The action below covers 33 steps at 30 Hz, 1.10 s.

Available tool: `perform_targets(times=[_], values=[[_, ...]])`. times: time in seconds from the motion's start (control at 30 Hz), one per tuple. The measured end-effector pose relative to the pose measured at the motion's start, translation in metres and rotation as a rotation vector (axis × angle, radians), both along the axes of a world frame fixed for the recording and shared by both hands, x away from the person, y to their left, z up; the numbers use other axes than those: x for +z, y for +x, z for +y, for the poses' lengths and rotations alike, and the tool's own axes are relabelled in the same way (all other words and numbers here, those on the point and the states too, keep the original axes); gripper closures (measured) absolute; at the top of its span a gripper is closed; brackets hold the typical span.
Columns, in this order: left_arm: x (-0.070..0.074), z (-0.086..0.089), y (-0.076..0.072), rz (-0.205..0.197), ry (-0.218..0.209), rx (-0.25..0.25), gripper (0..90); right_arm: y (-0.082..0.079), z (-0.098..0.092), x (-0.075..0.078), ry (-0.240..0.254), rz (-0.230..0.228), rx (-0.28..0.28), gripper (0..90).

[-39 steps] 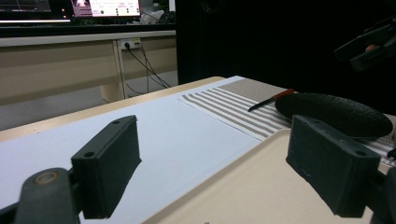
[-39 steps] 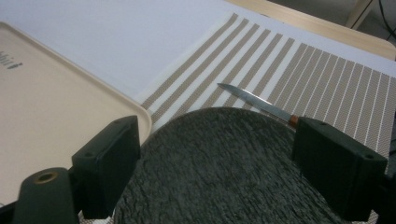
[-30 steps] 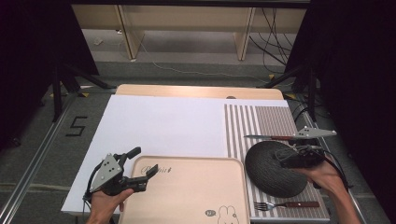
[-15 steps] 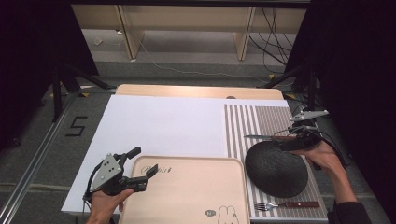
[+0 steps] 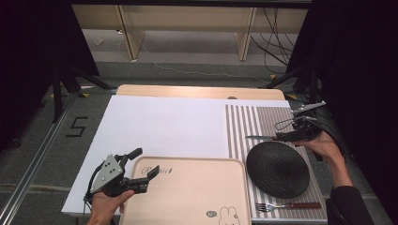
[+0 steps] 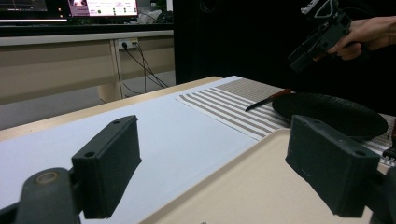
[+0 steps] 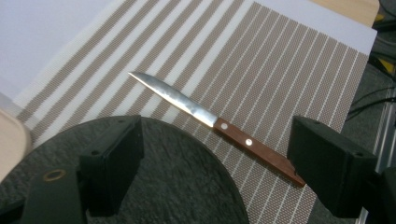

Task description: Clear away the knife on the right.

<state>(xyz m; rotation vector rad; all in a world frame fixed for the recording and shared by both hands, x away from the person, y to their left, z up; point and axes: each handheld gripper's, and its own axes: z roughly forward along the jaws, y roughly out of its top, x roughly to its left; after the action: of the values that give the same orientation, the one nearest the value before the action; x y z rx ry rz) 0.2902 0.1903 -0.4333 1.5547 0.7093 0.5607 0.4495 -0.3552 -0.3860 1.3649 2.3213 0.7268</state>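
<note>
Two grippers are in play, both w/ jaws spread wide and holding nothing. Landmark: round black textured plate (image 5: 278,168) on the striped woven placemat (image 5: 239,122).

Right gripper (image 5: 293,136) hovers just beyond the plate's far rim, over the wooden-handled steel knife (image 7: 219,126). Knife lies flat on the placemat just beside that far rim, blade pointing toward the white paper sheet (image 5: 164,126), handle toward the gripper. Left gripper (image 5: 141,171) sits well apart from the plate, one jaw over the corner of the beige rectangular tray (image 5: 197,197).

Step in hand, by judgement: approach to pick up the knife. Next move calls for lowering the right gripper so its jaws straddle the handle, then closing w/o nudging the plate.
</note>
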Motion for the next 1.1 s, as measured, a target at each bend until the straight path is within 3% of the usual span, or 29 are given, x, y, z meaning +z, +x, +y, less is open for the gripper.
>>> perform_targets(times=[0.07,0.1,0.13,0.3,0.63,0.73,0.9,0.97,1.1], values=[[0.0,0.0,0.0,0.002,0.001,0.003,16.6,0.005,-0.002,-0.003,-0.009,0.013,-0.004,20.4],[0.0,0.001,-0.001,0.007,0.009,0.006,16.6,0.008,-0.004,-0.005,-0.021,0.056,-0.019,21.6],[0.0,0.001,-0.001,0.008,0.009,0.006,16.5,0.009,-0.004,-0.006,-0.025,0.065,-0.02,21.6],[0.0,0.0,-0.001,0.009,0.012,0.005,16.5,0.017,-0.007,-0.011,-0.057,0.06,-0.023,21.8],[0.0,0.0,-0.001,0.012,0.007,0.003,16.5,0.031,-0.006,-0.02,-0.085,0.133,-0.036,24.0],[0.0,0.0,0.0,0.001,-0.001,-0.005,16.6,0.037,-0.006,-0.024,-0.119,0.146,-0.017,25.3],[-0.001,0.0,-0.001,0.003,0.0,-0.004,16.6,0.042,-0.008,-0.026,-0.135,0.15,-0.003,26.3],[-0.001,0.0,-0.001,0.003,0.001,-0.003,16.6,0.043,-0.008,-0.027,-0.155,0.172,-0.026,27.8],[0.0,0.001,-0.002,0.013,0.007,0.006,16.6,0.047,-0.012,-0.032,-0.164,0.173,-0.017,29.3]])
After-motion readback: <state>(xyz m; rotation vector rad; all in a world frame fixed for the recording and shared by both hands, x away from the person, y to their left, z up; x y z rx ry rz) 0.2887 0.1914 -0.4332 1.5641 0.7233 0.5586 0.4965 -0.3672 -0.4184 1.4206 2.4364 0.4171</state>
